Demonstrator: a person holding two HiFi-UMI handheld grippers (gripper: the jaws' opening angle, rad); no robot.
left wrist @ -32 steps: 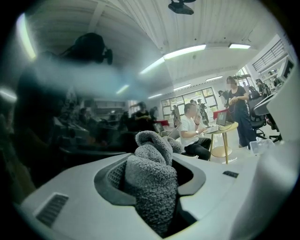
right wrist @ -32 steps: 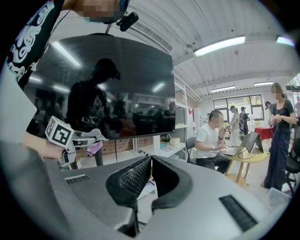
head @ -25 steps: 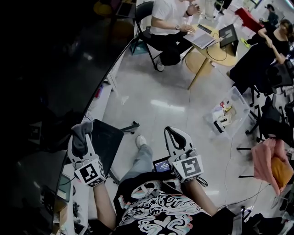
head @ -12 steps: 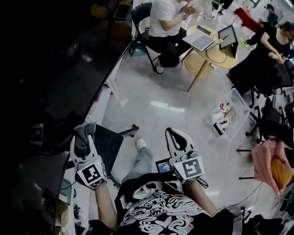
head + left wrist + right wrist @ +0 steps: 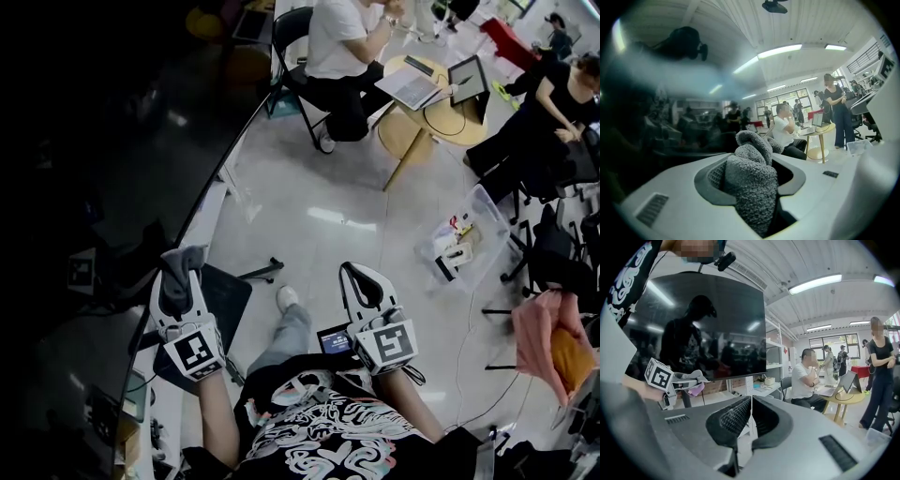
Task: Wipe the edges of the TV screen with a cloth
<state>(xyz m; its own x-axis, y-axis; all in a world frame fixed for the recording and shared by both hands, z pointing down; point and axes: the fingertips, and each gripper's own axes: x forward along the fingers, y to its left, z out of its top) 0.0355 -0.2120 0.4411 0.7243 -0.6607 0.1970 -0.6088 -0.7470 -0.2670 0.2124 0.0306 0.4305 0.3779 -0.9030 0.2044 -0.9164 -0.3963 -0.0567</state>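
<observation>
At lower left of the head view, the left tongs [image 5: 180,274] are clenched on the grey cloth [image 5: 751,183], held close beside the TV screen [image 5: 122,141] edge. It's bunched forward, likely so fabric meets the frame first. Right tongs [image 5: 751,401] are pinched together, empty, and parked mid-frame out of the way.

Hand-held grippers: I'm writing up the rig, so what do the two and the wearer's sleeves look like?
Both the left hand-held gripper and the right hand-held gripper have white moulded shells with dark ribbed pads. Each carries a white cube with black square markers. The person wears a black short-sleeved T-shirt with a white swirling print.
</observation>
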